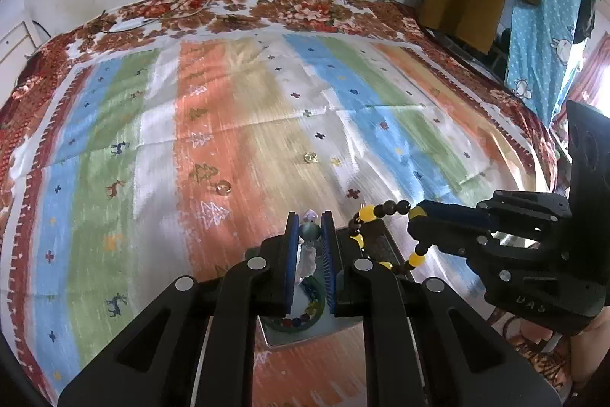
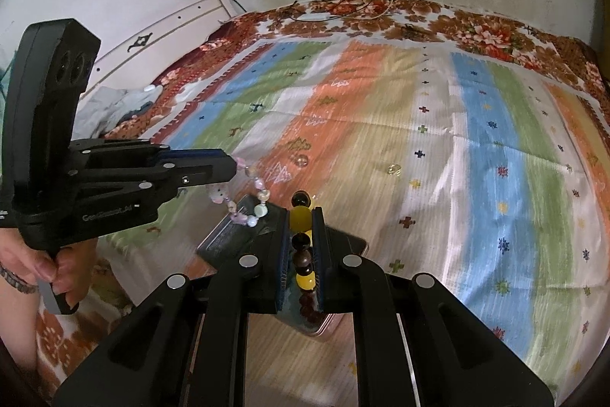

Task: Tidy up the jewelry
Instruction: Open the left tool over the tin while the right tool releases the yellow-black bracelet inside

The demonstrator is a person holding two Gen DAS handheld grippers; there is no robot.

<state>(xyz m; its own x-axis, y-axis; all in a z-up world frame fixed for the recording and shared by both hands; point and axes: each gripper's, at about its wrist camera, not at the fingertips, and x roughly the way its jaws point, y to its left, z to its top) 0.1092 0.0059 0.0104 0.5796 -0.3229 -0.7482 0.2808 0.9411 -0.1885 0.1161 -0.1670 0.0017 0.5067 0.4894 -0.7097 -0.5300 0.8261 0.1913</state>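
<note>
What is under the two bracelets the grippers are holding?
A shallow dark tray on the striped cloth lies below the pastel bracelet and the yellow and dark bracelet. A beaded piece shows inside; the grippers cover the rest.

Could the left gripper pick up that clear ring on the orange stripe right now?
Probably not yet. The left gripper is shut on a pale bead bracelet, so it has no free grip. The ring lies bare on the blanket, nothing blocking the path.
</note>
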